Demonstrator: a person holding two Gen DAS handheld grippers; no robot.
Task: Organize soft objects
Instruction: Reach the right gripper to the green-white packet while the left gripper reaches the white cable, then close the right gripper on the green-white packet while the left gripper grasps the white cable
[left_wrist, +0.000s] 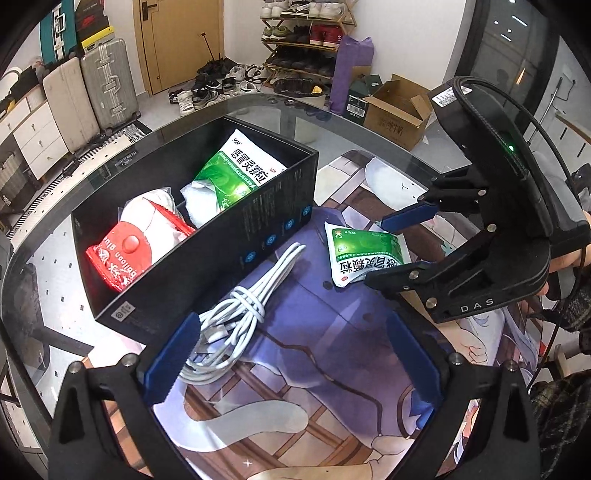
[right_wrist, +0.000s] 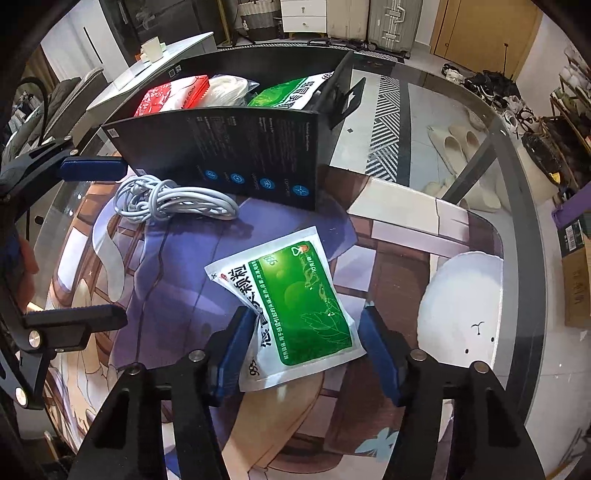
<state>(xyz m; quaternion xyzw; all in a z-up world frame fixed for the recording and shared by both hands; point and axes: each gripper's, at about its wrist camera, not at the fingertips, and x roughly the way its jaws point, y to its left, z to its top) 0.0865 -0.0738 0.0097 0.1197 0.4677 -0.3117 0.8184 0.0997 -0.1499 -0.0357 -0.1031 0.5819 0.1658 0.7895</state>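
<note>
Straddling a green-and-white sachet (right_wrist: 295, 306) that lies on the printed mat (right_wrist: 177, 258), the right hand-held gripper (right_wrist: 303, 350) has its blue pads on either side of the packet: the left pad presses into the crumpled edge, while the right pad sits at the opposite edge, so the sachet looks pinched between them. The left hand-held gripper (left_wrist: 295, 365) is released, jaws spread wide, with a coiled white cable (left_wrist: 236, 317) lying just inside its left pad (left_wrist: 173, 362). At about 11 o'clock from the cable in the left wrist view stands an open black box (left_wrist: 236, 240), holding a second green sachet (left_wrist: 240, 173), a red packet (left_wrist: 122, 254) and a white bundle (left_wrist: 155, 206) between them. The mat covers part of the round glass desk (left_wrist: 266, 107), and a white plush shape (right_wrist: 461, 295) rests at 3 o'clock from the grasped sachet.
</note>
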